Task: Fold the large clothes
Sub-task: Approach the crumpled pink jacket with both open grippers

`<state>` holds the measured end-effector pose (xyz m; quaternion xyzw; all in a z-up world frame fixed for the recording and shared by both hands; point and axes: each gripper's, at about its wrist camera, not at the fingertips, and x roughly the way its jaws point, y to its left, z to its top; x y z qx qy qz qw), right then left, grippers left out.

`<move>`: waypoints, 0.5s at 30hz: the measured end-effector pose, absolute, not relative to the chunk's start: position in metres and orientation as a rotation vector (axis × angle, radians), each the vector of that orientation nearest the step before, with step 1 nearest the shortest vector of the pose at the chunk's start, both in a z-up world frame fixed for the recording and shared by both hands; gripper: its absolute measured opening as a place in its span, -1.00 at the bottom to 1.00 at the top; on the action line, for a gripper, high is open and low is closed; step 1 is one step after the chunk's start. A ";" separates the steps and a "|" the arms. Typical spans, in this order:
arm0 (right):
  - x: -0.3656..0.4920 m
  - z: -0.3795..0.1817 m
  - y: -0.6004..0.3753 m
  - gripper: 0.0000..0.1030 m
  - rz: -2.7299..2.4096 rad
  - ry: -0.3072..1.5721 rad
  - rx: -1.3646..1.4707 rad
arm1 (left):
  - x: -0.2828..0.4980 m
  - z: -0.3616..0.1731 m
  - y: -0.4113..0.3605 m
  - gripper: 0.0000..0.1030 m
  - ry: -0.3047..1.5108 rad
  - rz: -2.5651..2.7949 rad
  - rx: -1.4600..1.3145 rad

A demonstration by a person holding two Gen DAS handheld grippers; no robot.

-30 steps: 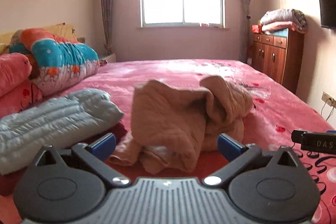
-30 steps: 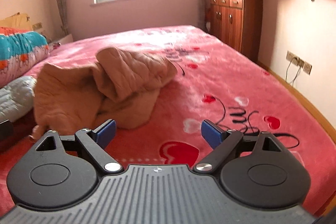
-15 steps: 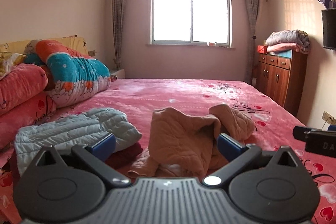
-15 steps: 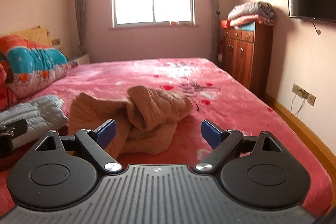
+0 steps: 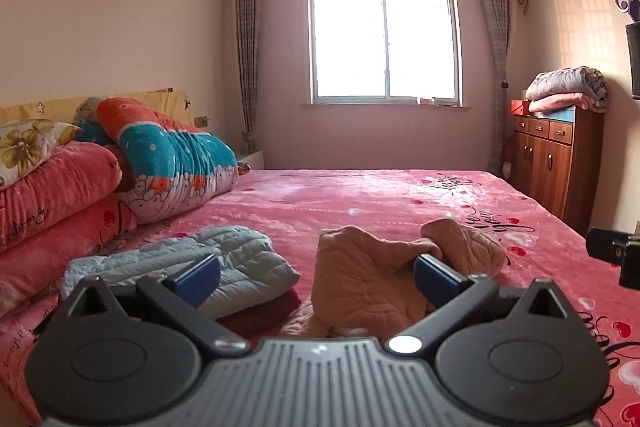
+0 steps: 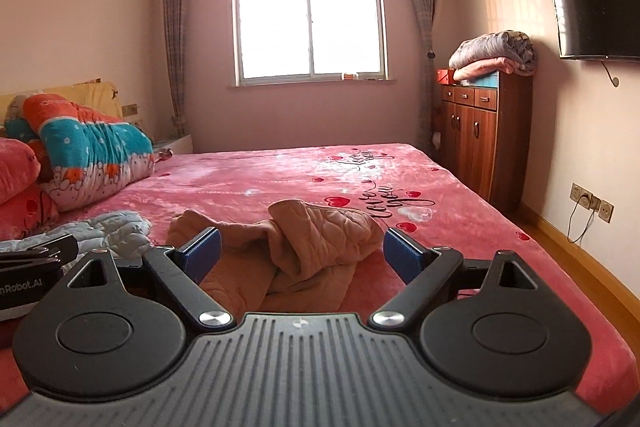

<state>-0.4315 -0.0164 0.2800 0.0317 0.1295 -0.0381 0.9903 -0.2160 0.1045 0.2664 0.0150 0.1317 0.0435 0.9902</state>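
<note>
A: Where is the garment, and how is it lying?

B: The crumpled tan quilted garment [image 6: 288, 239] sits in a heap at the lower middle of both views, on the pink heart-printed bedspread [image 6: 280, 171]. No edge or sleeve is laid flat, so I cannot tell which way it points; the heap's longer side seems to run left to right across the frame.

A: So how far along is the folding?

B: My guess is that this piece is not yet started. At lower left of the left view, a pale grey-blue puffer jacket [image 5: 248, 259] lies folded on a dark red cloth [image 5: 264, 313], which looks finished.

A: And the grippers?

B: The left gripper [image 5: 316, 273] and right gripper [image 6: 300, 251] both have their blue pads spread wide, holding nothing, hanging above the bed short of the heap.

A: Beyond that?

B: Rolled colourful quilts [image 5: 168, 163] at left, a wooden cabinet [image 6: 484, 143] at right.
</note>
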 end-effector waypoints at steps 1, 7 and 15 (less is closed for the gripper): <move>-0.430 0.279 -0.017 1.00 -0.073 0.258 0.065 | -0.217 0.267 0.105 0.99 0.262 0.088 0.028; -0.435 0.275 -0.021 1.00 -0.052 0.245 0.068 | -0.219 0.269 0.107 0.99 0.258 0.095 0.032; -0.432 0.269 -0.020 1.00 -0.045 0.240 0.078 | -0.216 0.265 0.111 0.99 0.276 0.114 0.036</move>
